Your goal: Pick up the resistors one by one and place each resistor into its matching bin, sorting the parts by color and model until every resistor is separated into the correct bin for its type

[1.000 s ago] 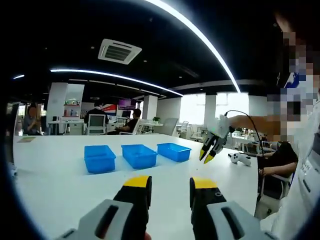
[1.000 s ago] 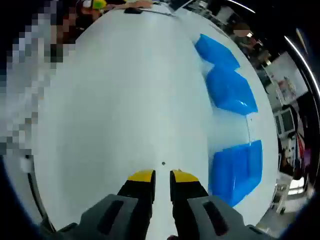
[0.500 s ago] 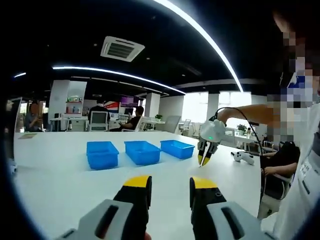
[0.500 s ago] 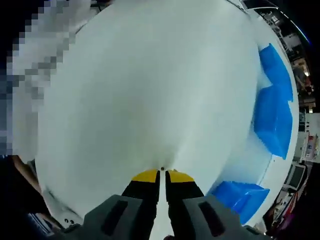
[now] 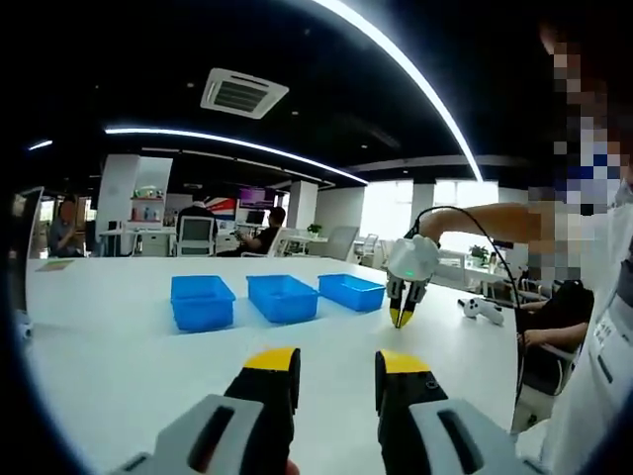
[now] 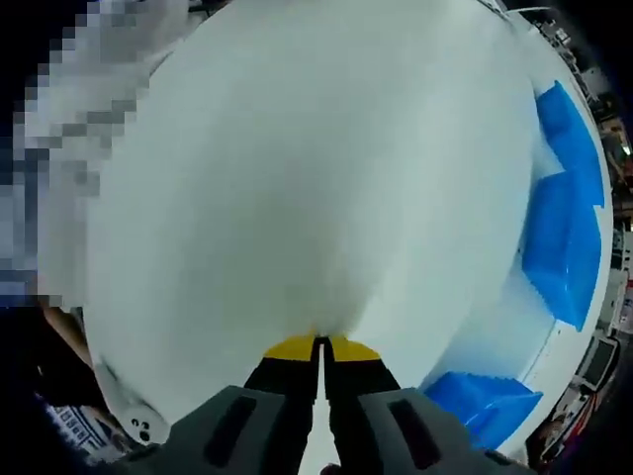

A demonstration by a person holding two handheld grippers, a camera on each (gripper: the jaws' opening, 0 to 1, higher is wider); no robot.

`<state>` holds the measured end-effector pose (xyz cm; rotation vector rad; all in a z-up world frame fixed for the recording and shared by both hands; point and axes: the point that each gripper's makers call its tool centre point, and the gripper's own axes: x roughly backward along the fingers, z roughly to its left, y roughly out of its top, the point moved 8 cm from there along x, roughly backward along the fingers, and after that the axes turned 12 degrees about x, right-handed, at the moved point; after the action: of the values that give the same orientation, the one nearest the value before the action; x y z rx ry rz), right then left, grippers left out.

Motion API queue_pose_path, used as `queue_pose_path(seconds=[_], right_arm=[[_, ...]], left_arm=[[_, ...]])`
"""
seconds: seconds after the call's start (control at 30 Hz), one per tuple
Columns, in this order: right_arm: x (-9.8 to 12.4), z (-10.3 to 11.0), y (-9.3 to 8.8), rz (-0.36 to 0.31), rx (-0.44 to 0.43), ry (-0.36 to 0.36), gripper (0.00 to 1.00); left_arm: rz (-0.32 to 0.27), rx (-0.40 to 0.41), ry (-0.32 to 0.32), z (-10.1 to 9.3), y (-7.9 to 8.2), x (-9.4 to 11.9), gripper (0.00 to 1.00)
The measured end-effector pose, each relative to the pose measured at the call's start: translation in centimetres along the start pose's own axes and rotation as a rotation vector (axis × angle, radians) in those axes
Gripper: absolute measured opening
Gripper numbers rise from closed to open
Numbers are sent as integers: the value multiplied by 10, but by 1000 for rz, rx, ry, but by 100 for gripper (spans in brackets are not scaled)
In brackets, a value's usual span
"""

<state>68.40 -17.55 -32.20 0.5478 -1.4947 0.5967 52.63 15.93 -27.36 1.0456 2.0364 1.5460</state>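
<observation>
Right gripper (image 6: 322,344): fingers pressed together over the white table (image 6: 297,178).
Left gripper (image 5: 336,360): fingers apart, holding nothing.
Blue bins (image 5: 282,298): three side by side.

In the left gripper view the right gripper (image 5: 403,318), at right of centre, is now hanging nose-down just over the white surface (image 5: 129,366), having swung from a slanted pose higher up. In the right gripper view its yellow-tipped fingers (image 6: 295,348) are now pressing together where a gap stood a second ago, and the small dark speck ahead of them is no longer showing.
</observation>
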Motion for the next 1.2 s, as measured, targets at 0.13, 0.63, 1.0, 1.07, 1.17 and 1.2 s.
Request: queue_pose_path(seconds=[0.13,0.63,1.0,1.07,1.17,1.2], right_arm=[[2,1,-5,-23,-47,-8,4],[58,26,-16,-254,-231,-380,4],[90,70,-31,-442,-532,-829,4],[94,73,-38,-490,-645,-927,4],[99,71,-56,-524,-822,-1078,4],[100,69,-62,-558,-893,-1112,4]], left_arm=[[-5,0,-1,0,1,2,32],[-16,-12,-16,-4,8,4,32],[-21,-20,-28,-11,8,3,32],[-22,-19,-28,-11,8,2,32],[-18,-19,-29,-13,6,1,32],[-16,-20,-30,-13,6,1,32]])
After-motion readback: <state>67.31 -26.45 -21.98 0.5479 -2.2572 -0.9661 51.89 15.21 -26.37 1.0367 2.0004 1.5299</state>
